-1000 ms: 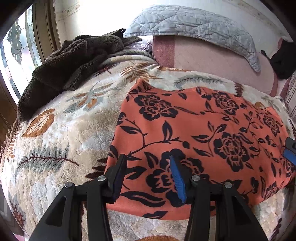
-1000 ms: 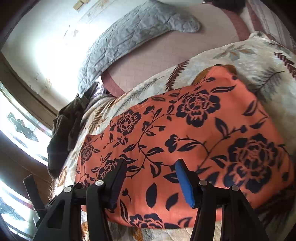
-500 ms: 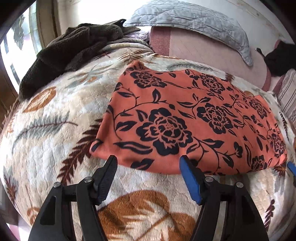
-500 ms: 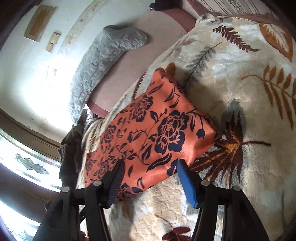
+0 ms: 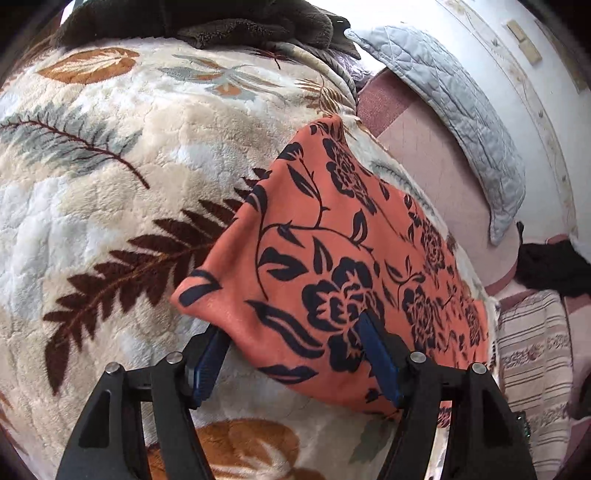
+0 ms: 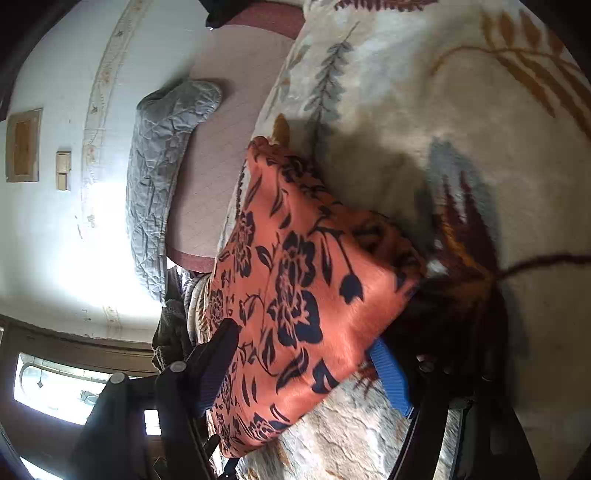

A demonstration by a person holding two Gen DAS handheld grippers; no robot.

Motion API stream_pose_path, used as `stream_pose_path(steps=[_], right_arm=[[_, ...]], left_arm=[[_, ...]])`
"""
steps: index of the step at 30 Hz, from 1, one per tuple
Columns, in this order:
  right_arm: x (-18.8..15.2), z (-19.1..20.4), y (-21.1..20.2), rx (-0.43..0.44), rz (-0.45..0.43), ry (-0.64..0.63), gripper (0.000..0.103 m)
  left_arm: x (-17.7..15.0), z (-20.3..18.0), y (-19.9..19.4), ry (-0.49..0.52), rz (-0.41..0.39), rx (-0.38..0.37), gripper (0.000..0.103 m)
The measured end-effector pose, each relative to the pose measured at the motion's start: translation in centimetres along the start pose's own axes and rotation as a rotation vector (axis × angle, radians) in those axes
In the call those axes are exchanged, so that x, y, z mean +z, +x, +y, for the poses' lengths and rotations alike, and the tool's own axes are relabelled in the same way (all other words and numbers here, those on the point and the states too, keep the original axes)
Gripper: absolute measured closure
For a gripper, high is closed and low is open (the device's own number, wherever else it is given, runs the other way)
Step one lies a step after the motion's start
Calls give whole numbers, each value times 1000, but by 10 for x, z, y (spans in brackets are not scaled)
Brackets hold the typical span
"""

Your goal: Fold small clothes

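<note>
An orange cloth with black flowers [image 5: 332, 258] lies folded on a cream leaf-patterned blanket [image 5: 110, 184]. My left gripper [image 5: 295, 354] is open, its jaws wide apart on either side of the cloth's near left corner, one finger under the edge and one on top. In the right wrist view the same cloth [image 6: 295, 280] has its right end lifted off the blanket. My right gripper [image 6: 306, 365] is open and straddles that end, blue pad [image 6: 391, 373] under the cloth.
A dark brown fleece [image 5: 207, 18] lies at the blanket's far edge. A grey quilted pad [image 5: 461, 110] rests on a pink headboard [image 5: 436, 173]. A striped cloth [image 5: 535, 362] lies to the right. A window [image 6: 51, 391] is at left.
Both grippers pulled back off the cloth, then turned outward and came in at its two ends. They now straddle the left corner and the right end, which has lifted.
</note>
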State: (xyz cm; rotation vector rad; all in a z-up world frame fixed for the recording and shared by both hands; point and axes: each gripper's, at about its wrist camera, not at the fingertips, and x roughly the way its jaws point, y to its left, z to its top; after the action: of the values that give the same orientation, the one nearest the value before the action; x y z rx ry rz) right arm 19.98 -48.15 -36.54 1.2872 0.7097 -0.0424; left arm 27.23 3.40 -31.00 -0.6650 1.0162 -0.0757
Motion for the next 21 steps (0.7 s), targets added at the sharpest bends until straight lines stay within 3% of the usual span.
stream_pose_path(steps=[3, 5, 7, 8, 9, 10, 13, 17, 21], right_arm=[[8, 6, 16, 31, -27, -4, 27], [14, 10, 25, 55, -56, -4, 27], [18, 15, 34, 57, -87, -19, 31], [19, 17, 39, 47, -96, -33, 46], [21, 19, 46, 31, -90, -43, 73], [22, 19, 53, 5, -83, -48, 81], [19, 30, 48, -34, -115, -101, 84], [3, 59, 11, 28, -179, -206, 86], [-21, 60, -33, -16, -210, -261, 86]], left_arm=[[7, 5, 2, -78, -27, -57, 33], [11, 5, 2, -92, -55, -50, 59], [14, 2, 6, -68, -68, -21, 75], [15, 0, 8, -50, -72, -20, 80], [16, -3, 8, -28, -81, -16, 81], [16, -7, 7, -1, -92, -11, 84], [17, -17, -1, 66, -137, -9, 87], [15, -29, -21, 144, -200, -17, 87], [-3, -26, -34, 177, -141, -33, 87]])
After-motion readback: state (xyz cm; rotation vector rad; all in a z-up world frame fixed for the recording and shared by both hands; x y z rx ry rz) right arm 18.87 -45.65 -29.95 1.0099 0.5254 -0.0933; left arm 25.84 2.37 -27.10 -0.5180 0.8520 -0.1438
